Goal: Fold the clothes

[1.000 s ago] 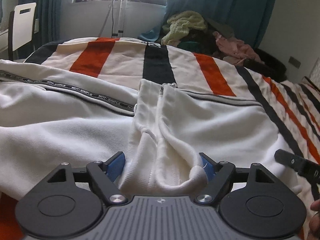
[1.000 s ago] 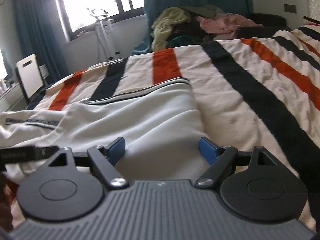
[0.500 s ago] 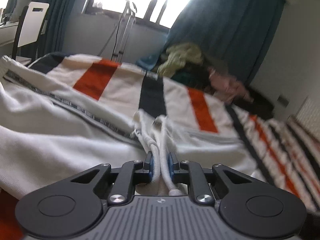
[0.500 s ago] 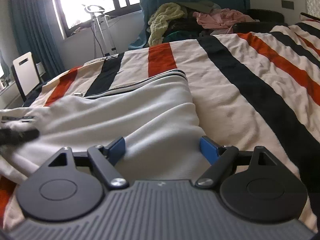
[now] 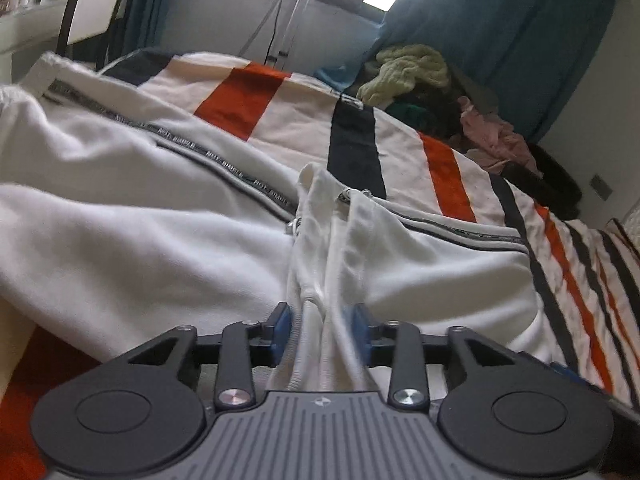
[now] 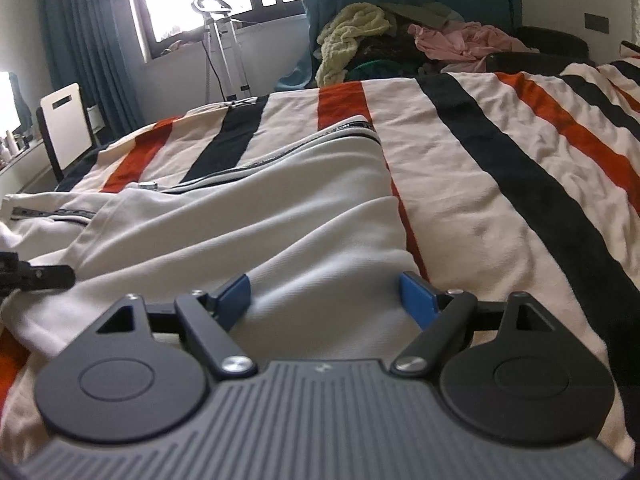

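**Lettering on the garment's trim**

A dark tape (image 5: 224,160) runs along the white garment (image 5: 132,216) in the left wrist view and carries a short phrase in pale capitals, repeated along its length. It looks like "NOT SIMPLE", though blur leaves that uncertain. In the right wrist view the same trim (image 6: 352,125) shows lettering too small to read.

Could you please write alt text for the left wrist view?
The left gripper straddles a bunched fold of the white garment, its jaws just reopened, on a striped blanket; a clothes pile lies beyond.
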### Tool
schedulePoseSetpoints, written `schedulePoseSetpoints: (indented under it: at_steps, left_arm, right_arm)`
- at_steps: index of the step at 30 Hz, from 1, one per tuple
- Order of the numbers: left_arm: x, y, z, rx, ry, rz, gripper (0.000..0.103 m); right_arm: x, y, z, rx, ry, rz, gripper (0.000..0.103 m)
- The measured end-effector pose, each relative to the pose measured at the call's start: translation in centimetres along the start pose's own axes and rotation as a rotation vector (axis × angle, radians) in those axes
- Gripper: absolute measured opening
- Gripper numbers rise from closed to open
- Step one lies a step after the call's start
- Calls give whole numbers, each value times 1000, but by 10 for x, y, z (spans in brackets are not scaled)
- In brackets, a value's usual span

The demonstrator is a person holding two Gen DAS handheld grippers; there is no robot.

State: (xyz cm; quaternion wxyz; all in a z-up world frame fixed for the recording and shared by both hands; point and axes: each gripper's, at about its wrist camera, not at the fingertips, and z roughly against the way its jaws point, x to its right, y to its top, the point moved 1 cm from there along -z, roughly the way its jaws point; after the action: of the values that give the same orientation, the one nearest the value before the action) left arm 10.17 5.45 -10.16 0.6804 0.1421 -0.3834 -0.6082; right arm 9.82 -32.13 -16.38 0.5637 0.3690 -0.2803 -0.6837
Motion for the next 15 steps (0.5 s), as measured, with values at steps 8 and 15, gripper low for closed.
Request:
schedulePoseSetpoints:
  at_steps: [8, 15]
  left_arm:
    - [-6, 35, -16, 1, -64, 44, 70]
    - [-2, 60, -67, -22, -83, -15, 70]
  right_arm:
    - [0, -1, 0, -4, -5, 0, 83]
    - [1, -1, 0, -1, -11, -5, 82]
